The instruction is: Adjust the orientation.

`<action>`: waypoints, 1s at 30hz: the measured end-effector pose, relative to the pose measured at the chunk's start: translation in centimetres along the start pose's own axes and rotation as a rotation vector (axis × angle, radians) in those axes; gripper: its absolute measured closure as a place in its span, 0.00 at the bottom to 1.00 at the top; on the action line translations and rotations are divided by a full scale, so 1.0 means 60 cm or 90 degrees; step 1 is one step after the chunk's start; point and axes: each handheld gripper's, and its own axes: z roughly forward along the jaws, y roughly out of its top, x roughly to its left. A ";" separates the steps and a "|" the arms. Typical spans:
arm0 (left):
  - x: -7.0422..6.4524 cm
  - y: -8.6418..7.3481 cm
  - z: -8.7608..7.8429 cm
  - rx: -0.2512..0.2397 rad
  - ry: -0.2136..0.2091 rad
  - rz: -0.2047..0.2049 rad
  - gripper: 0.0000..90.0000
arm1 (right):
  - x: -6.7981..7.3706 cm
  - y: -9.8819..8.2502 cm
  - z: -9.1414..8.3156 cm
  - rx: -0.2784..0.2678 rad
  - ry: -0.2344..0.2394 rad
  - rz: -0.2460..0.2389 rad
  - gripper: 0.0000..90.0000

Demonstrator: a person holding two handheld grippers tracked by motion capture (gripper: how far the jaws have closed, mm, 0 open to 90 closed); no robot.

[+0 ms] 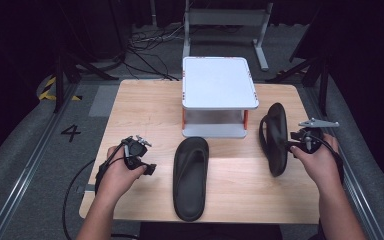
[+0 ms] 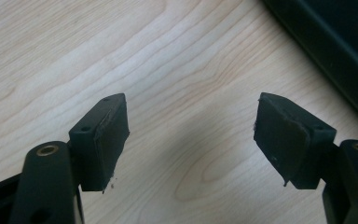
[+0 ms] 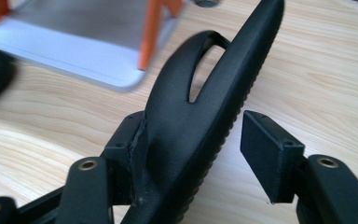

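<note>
Right now, my risks:
Right gripper (image 3: 186,154): spread; slipper (image 3: 200,116) stands on edge between the jaws, touching one pad (image 3: 126,154), probably unpinched.
Risk: slipper topples toward the shelf (image 1: 220,82).
Left gripper (image 2: 191,140): spread, empty above the table (image 2: 168,56).

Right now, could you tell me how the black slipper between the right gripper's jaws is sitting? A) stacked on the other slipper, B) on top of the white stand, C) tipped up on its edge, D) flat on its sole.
C: the slipper stands on edge between the right gripper's jaws.
</note>
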 end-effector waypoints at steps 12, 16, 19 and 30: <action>-0.011 0.042 0.019 0.001 -0.012 0.031 0.30 | -0.081 -0.066 -0.010 0.057 -0.088 0.068 0.51; -0.016 0.042 0.021 0.005 -0.012 0.032 0.30 | -0.093 -0.062 -0.007 0.028 -0.087 0.067 0.49; -0.017 0.037 0.022 0.008 -0.012 0.032 0.30 | -0.098 -0.062 0.005 0.028 -0.080 0.062 0.49; -0.010 0.012 0.016 0.013 0.002 0.013 0.30 | -0.097 -0.057 0.061 0.093 -0.110 0.073 0.83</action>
